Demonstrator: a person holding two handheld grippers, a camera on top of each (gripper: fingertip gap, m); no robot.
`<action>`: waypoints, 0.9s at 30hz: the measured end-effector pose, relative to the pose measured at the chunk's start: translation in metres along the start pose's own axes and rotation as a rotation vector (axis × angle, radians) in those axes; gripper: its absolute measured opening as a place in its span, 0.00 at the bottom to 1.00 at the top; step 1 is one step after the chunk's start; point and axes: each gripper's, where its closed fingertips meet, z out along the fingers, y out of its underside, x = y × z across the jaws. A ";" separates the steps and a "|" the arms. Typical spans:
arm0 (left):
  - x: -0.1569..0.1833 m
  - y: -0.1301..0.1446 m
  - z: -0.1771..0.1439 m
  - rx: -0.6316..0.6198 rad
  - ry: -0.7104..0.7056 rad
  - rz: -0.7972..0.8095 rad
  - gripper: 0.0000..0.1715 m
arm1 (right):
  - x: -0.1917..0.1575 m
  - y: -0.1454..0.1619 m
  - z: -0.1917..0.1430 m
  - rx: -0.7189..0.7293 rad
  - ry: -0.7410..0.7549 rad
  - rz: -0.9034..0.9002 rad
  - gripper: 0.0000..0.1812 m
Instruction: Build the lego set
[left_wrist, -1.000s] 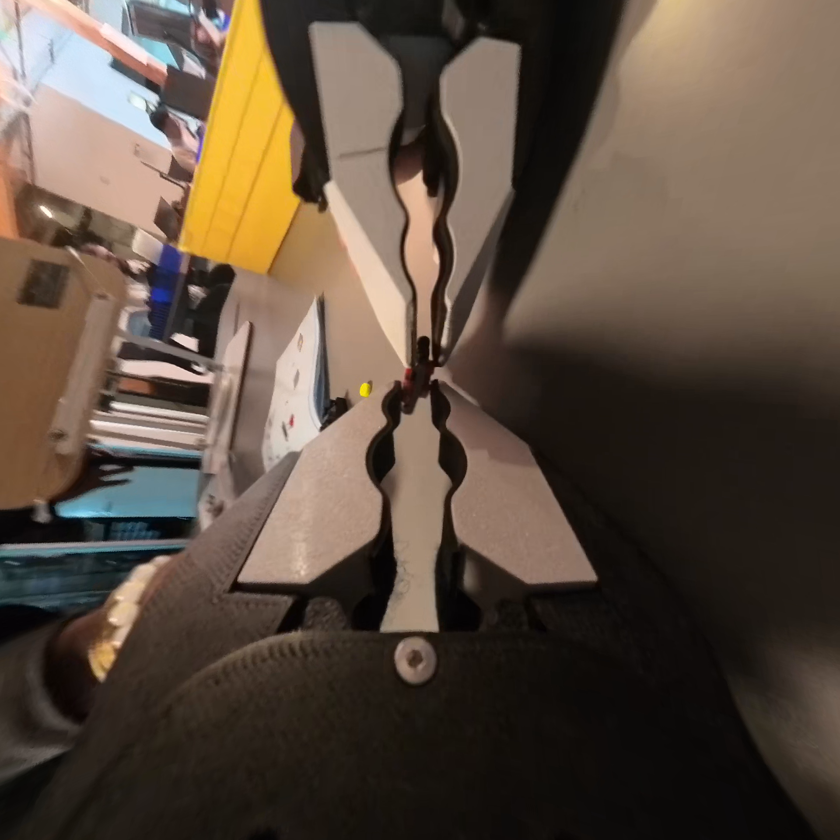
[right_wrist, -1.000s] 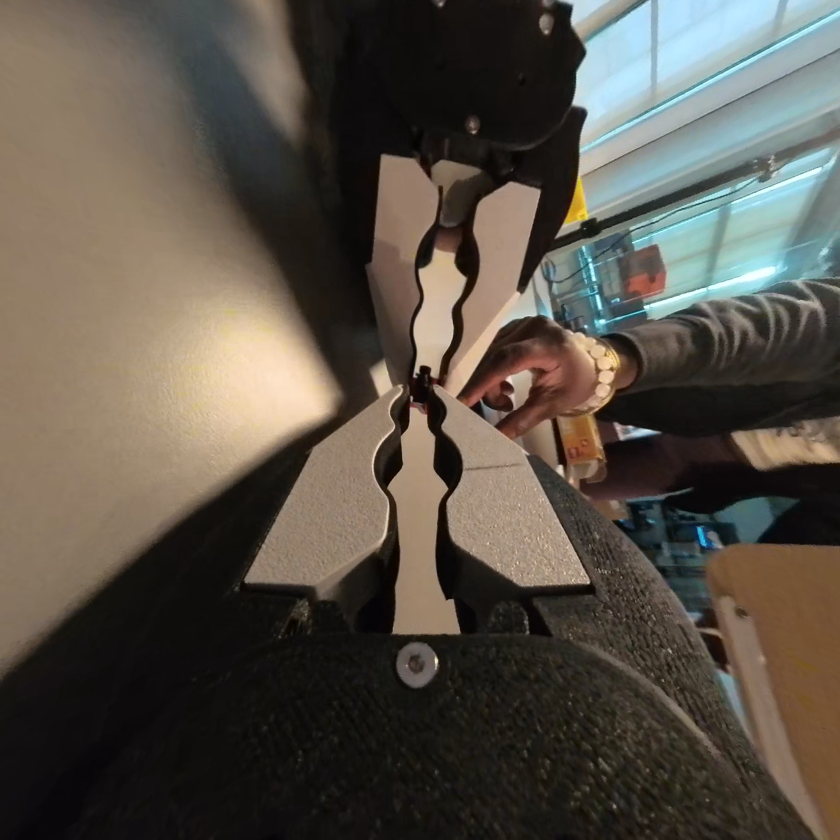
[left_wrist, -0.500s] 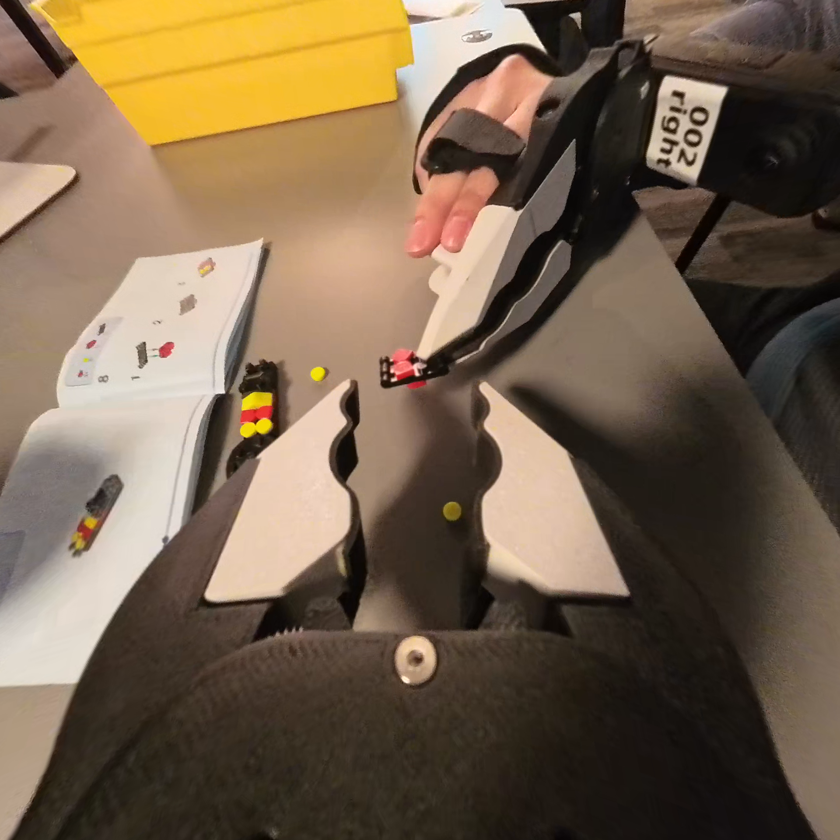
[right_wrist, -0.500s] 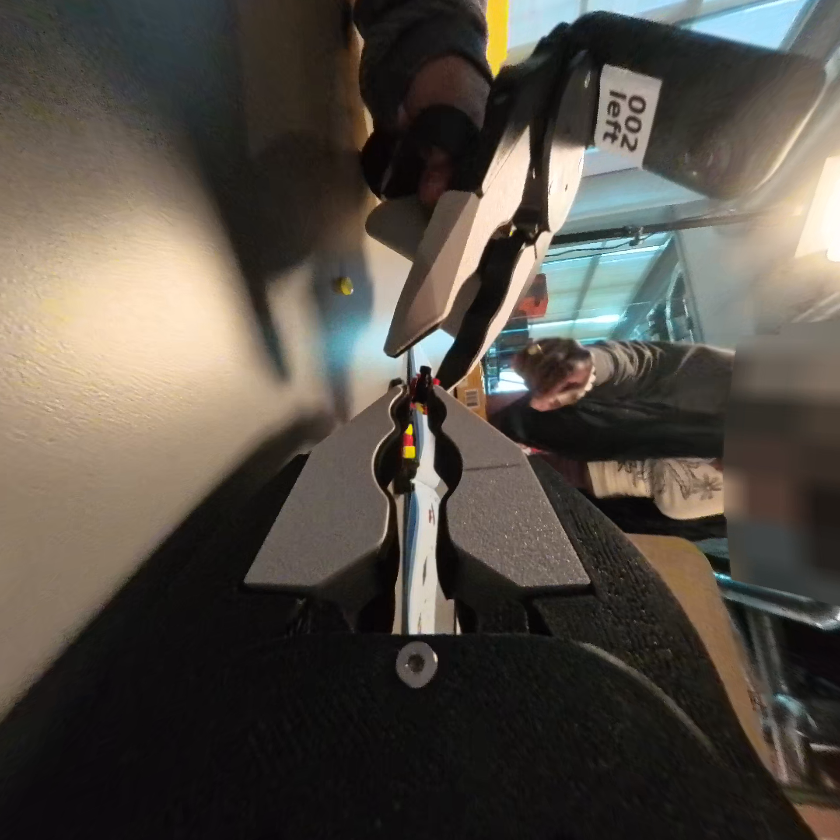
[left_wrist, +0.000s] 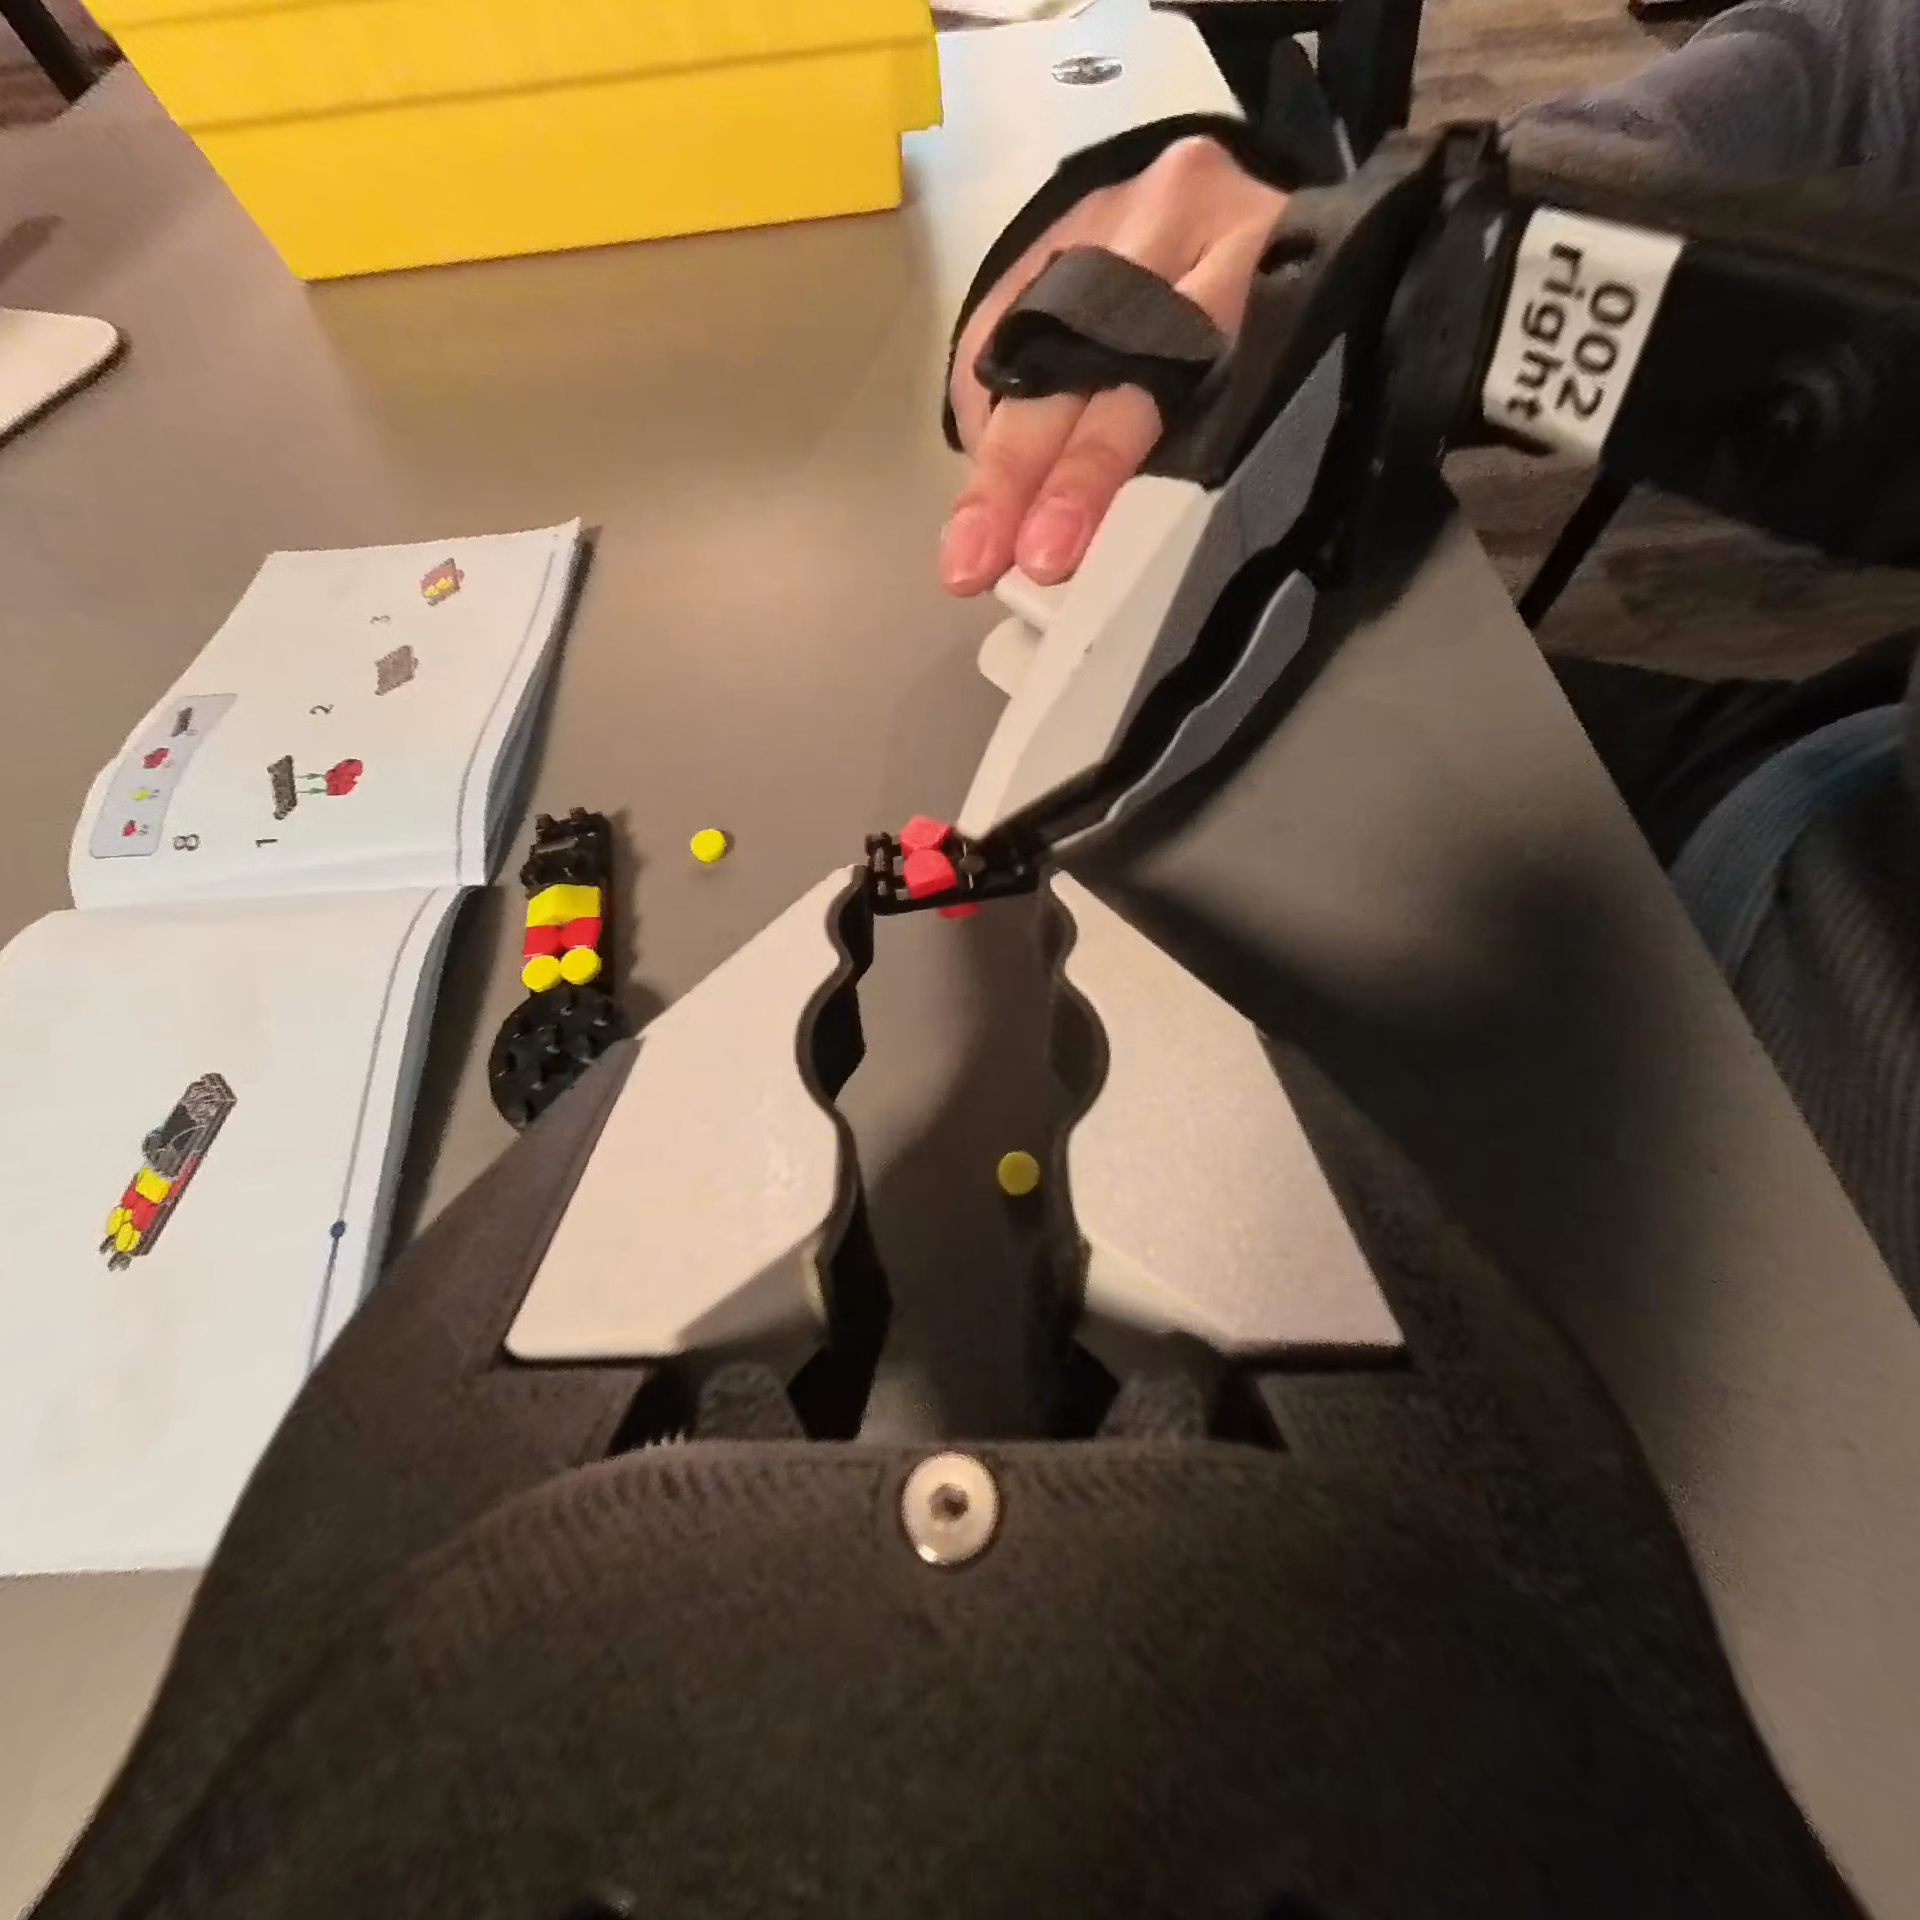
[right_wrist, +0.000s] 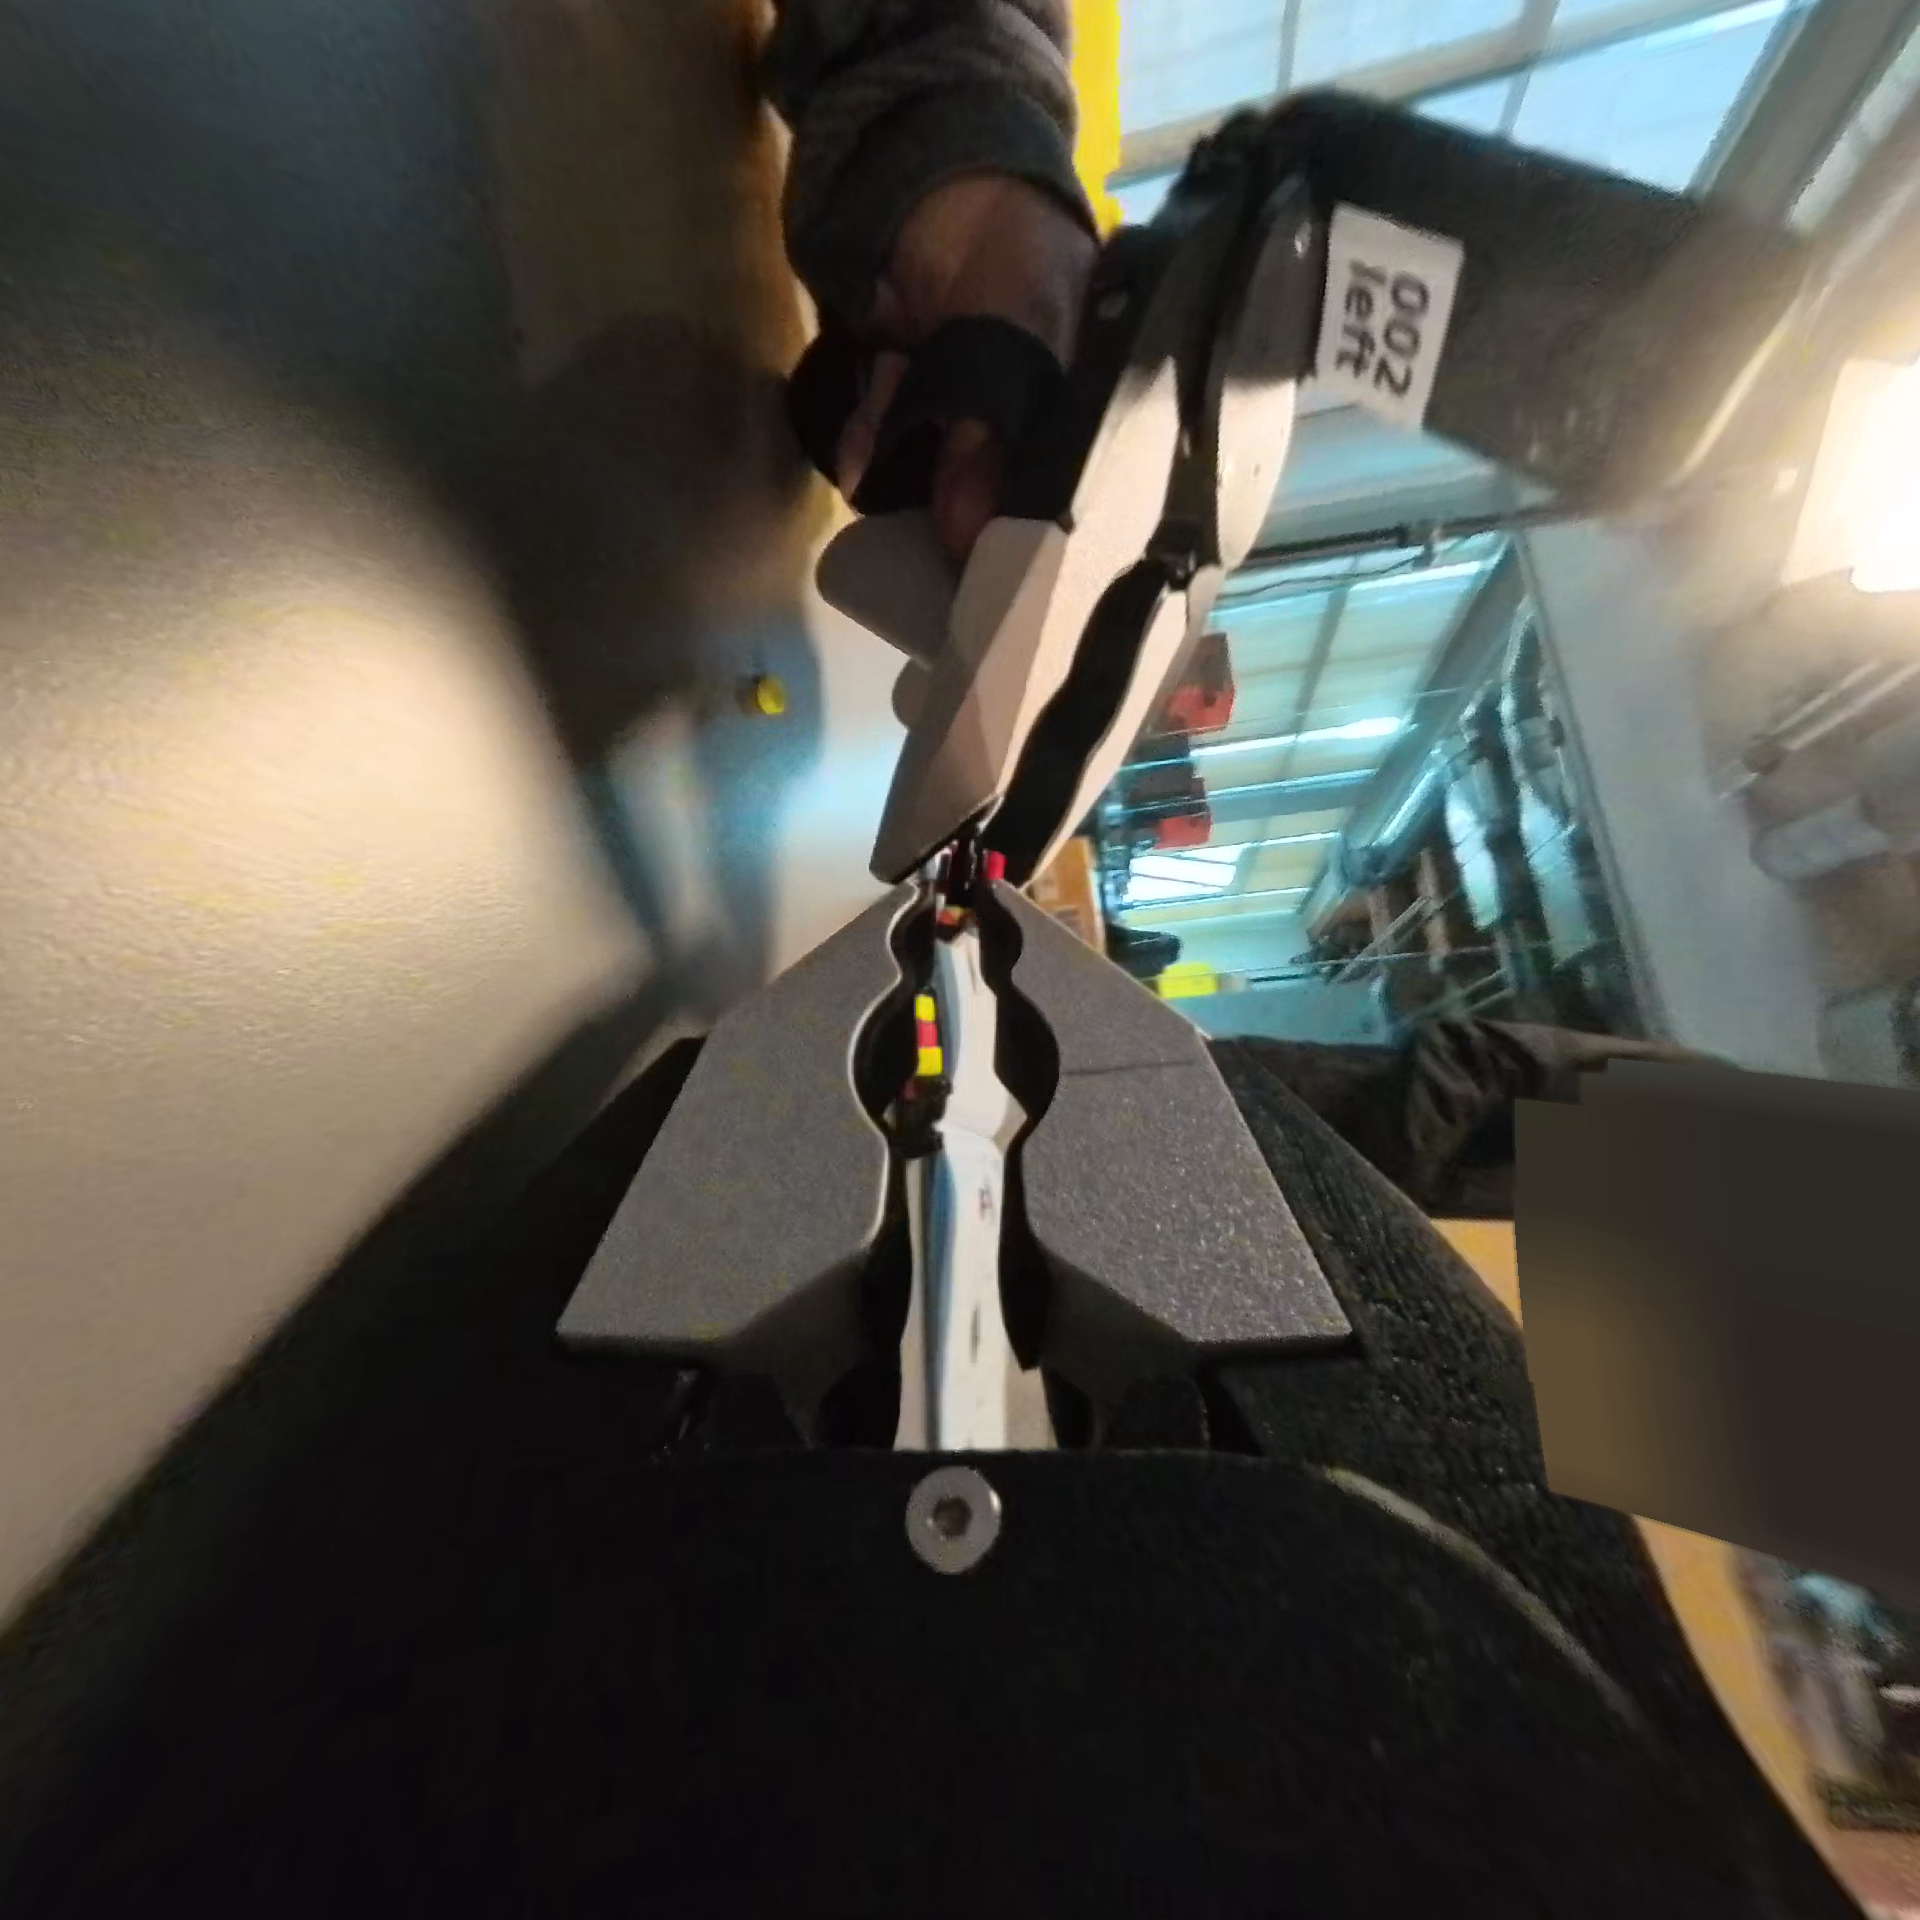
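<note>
My right gripper (right_wrist: 961, 896) is shut on a small black plate with red bricks (left_wrist: 932, 869), held above the table. In the left wrist view the right gripper (left_wrist: 1023, 847) reaches in from the upper right. My left gripper (left_wrist: 951, 902) is open, its jaws partly narrowed, one fingertip on each side of the plate's ends, close to touching. The plate also shows in the right wrist view (right_wrist: 966, 868). A longer black, red and yellow assembly (left_wrist: 561, 935) lies on the table beside the open instruction booklet (left_wrist: 312, 727).
Two loose yellow round studs lie on the grey table, one beyond my fingers (left_wrist: 708, 844) and one between them (left_wrist: 1017, 1171). A yellow box (left_wrist: 520, 135) stands at the back. The table edge (left_wrist: 1558, 665) runs down the right. A person's hand (left_wrist: 1039, 499) holds the right gripper.
My left gripper let go of the small plate, opened and tipped to look down on the table. Since half a second ago its jaws have narrowed around the plate. The right gripper keeps holding it.
</note>
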 end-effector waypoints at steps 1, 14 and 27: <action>-0.002 0.000 0.000 0.002 -0.023 0.020 0.17 | 0.001 0.003 0.000 0.000 -0.011 0.062 0.03; -0.029 -0.005 -0.007 0.002 -0.391 0.484 0.17 | 0.026 0.022 0.015 -0.015 -0.280 1.348 0.10; -0.035 -0.001 -0.008 -0.041 -0.448 0.533 0.17 | 0.017 0.023 0.022 -0.122 -0.262 1.309 0.03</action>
